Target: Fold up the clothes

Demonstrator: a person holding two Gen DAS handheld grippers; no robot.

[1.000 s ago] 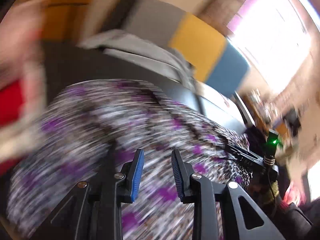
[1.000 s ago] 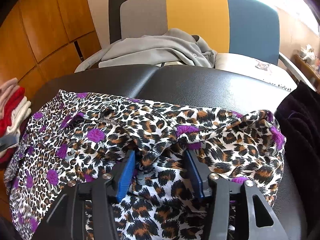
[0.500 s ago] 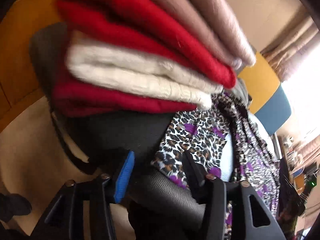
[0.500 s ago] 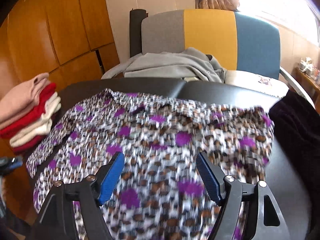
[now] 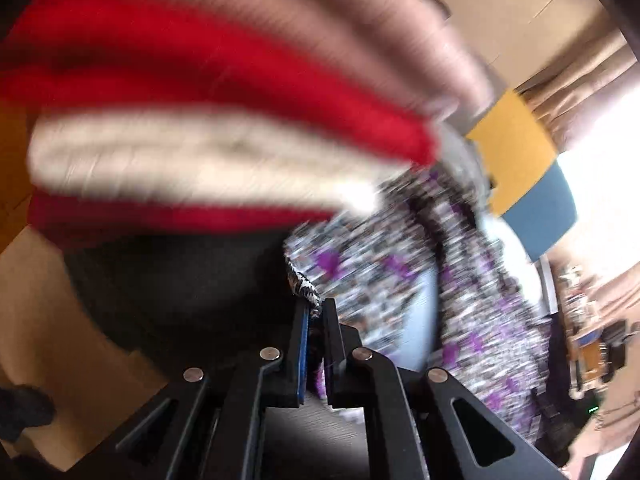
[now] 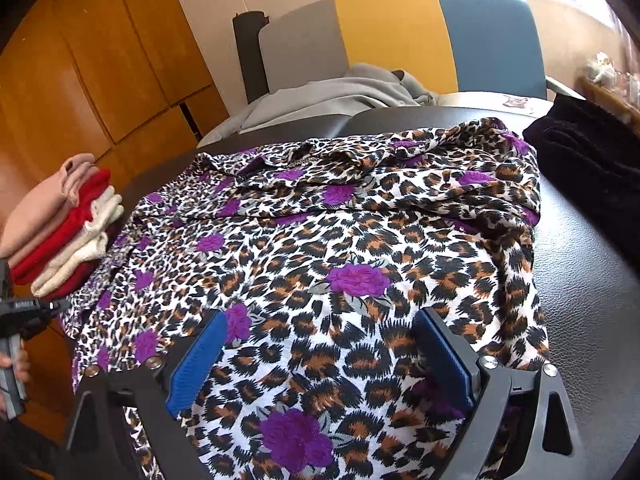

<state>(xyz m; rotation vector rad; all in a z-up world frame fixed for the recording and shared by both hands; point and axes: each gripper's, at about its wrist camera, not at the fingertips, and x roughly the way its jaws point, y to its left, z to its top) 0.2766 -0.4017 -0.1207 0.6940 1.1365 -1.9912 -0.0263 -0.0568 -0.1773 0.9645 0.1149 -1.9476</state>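
The left tool (image 5: 315,314) pinched the leopard-print garment (image 6: 340,256) at its edge, presumably to draw it flat; the right tool (image 6: 320,356) hovered wide open, empty, above the black desk (image 6: 592,280).

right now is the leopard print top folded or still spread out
Spread out: the leopard print top lies open and rumpled across the black table, unlike the folded stack beside it.

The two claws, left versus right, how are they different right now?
The left claw is shut on an edge of the leopard print garment, while the right claw is open and holds nothing. The left claw is near the folded stack at the garment's side; the right claw hovers over the garment's broad middle. The left wrist view is blurred, the right wrist view sharp. Both have blue pads on black fingers.
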